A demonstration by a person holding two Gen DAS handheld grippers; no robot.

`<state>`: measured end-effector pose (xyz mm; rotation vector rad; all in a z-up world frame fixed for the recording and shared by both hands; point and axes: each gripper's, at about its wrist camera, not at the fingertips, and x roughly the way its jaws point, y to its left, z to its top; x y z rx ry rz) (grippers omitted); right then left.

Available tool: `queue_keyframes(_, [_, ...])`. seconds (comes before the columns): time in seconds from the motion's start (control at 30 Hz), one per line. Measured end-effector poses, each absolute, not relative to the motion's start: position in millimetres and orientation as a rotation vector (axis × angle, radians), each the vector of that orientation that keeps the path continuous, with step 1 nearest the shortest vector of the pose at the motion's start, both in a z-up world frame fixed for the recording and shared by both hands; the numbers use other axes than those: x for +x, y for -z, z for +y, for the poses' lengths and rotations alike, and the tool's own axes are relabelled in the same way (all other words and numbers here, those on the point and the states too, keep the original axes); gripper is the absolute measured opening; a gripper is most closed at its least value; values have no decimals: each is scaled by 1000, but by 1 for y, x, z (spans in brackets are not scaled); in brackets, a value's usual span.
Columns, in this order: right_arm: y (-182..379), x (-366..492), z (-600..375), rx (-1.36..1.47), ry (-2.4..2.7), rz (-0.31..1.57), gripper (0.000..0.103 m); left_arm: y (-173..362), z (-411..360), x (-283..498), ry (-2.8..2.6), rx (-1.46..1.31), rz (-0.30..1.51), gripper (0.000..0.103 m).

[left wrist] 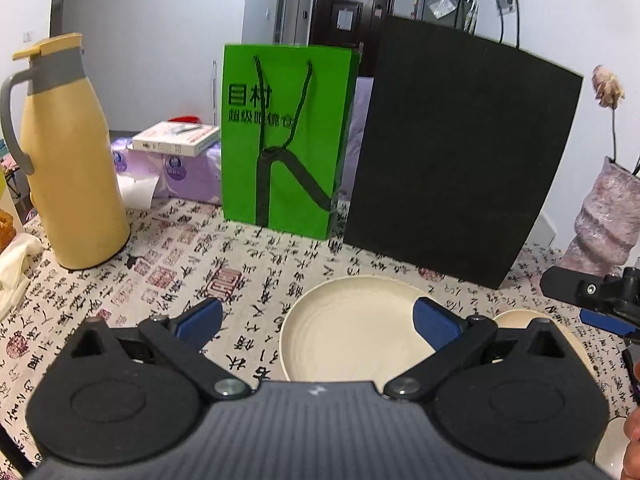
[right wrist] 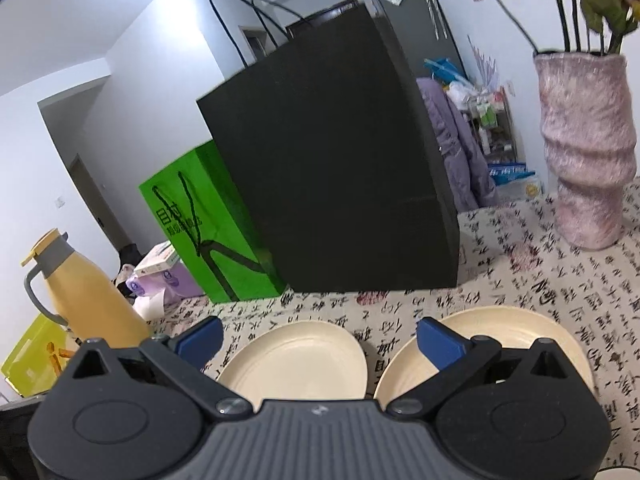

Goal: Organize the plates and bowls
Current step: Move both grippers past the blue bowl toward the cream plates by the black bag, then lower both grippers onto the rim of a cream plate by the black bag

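Nearest in, the left gripper (left wrist: 318, 322) hangs just above the surface (left wrist: 168, 264), jaws spread wide and gripping nothing. Between its blue pads (left wrist: 202, 318) lies a cream plate (left wrist: 352, 332), flat on the calligraphy-print cloth. A second plate (left wrist: 520, 318) sits just right of it, mostly hidden behind the left gripper's right finger. At the right edge of that view the right gripper (left wrist: 600, 304) pokes in above the second plate.

From the right wrist view, the right gripper (right wrist: 320, 338) is also splayed wide and empty. Both plates lie side by side below it: the left plate (right wrist: 300, 360) between the fingers, the right plate (right wrist: 512, 328) under the right finger, near each other but apart, with a strip of cloth showing between them.

Farther back, a black bag (left wrist: 460, 152) stands upright behind the plates, blocking the far side of the surface. Just beside it on the left stands a green bag (left wrist: 284, 140) with rope handles, touching or nearly so; hard to tell. Toward the left edge stands a yellow jug (left wrist: 68, 160) with a grey handle. Toward the right edge, a pink vase (right wrist: 584, 148) holds dried flowers. Behind the green bag, a book (left wrist: 176, 138) rests on purple tissue packs (left wrist: 180, 172). Beyond all that, a dark door (left wrist: 348, 12) in the far wall.
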<state>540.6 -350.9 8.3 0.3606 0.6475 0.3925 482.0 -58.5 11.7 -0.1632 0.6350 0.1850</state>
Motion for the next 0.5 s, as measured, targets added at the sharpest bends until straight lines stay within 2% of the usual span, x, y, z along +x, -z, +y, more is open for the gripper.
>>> queue_keyframes(0.5, [31,558,-315,298,-368,800,97,21,-34,517,-285,-203,773,103])
